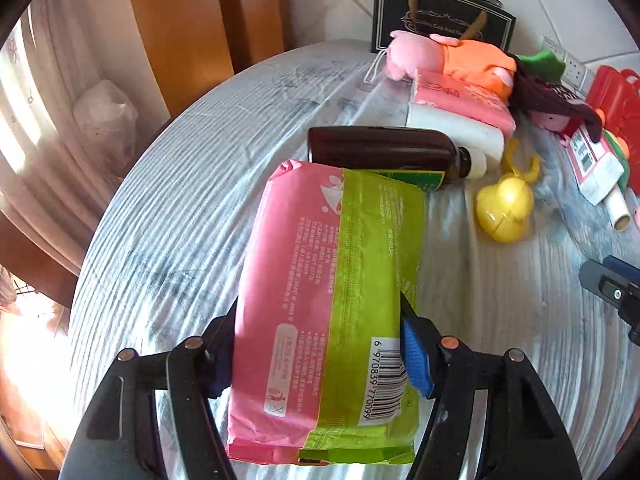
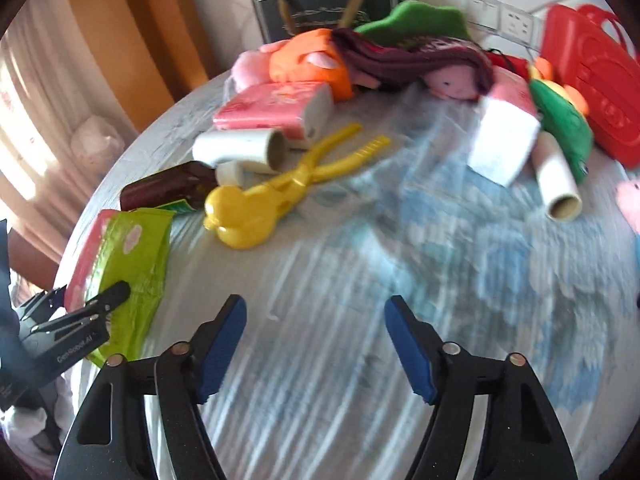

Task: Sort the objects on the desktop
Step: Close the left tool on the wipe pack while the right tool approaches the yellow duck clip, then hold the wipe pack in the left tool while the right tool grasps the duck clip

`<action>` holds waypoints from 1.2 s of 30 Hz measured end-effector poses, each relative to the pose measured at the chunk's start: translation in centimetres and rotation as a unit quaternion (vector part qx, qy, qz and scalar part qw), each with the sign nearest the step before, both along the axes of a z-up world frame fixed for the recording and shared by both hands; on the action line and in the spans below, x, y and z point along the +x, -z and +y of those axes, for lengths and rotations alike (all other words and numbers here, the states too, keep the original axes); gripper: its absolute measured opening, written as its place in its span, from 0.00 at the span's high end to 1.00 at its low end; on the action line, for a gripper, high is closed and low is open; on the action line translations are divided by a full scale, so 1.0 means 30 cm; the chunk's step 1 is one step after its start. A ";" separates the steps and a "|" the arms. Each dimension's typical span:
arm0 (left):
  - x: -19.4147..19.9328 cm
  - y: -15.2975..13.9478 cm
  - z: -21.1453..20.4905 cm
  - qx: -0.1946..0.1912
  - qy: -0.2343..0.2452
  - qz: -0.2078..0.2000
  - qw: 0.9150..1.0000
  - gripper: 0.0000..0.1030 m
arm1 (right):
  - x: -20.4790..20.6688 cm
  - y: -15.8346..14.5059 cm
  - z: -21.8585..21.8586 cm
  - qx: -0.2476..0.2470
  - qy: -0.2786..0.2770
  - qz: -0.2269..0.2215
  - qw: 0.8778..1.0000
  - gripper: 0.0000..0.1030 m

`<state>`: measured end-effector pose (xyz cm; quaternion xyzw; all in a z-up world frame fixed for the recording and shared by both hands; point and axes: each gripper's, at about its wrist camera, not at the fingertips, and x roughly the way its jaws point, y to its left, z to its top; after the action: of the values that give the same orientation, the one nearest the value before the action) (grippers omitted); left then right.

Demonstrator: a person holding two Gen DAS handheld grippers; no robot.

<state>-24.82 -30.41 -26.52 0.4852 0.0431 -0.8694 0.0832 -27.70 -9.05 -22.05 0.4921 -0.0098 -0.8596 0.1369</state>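
Observation:
My left gripper [image 1: 320, 320] is shut on a pink and green wipes pack [image 1: 328, 300], which lies lengthwise between its fingers over the table's left part. The pack also shows in the right wrist view [image 2: 128, 256], with the left gripper [image 2: 76, 320] on it. Its far end overlaps a brown bottle [image 1: 384, 152] that lies on its side. My right gripper [image 2: 316, 344] is open and empty above the bare cloth near the table's front; its tip shows at the right edge of the left wrist view [image 1: 612, 288].
A yellow duck-shaped clamp [image 2: 264, 200], cardboard rolls [image 2: 244, 148], pink tissue packs [image 2: 276, 112], plush dolls [image 2: 404, 64], a red plastic case [image 2: 596, 84] and a black box [image 2: 324, 8] crowd the back of the round table [image 2: 400, 320]. Wooden furniture and a curtain stand at the left.

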 end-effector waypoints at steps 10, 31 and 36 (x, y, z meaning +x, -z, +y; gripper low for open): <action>-0.086 0.032 -0.031 0.018 0.007 0.003 1.000 0.30 | -0.150 0.055 -0.256 0.000 -0.026 0.039 0.999 0.33; 0.039 -0.164 0.142 0.038 0.098 0.053 0.993 0.61 | 0.033 -0.076 -0.068 -0.011 0.022 0.084 0.996 0.68; 0.095 -0.305 0.256 0.042 0.119 0.095 0.987 0.95 | 0.112 -0.200 0.044 -0.018 0.023 0.115 0.993 0.68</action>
<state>-21.98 -22.74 -17.37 0.4052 0.0289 -0.9126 -0.0457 -24.33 -7.72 -16.06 0.3873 -0.0205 -0.9131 0.1260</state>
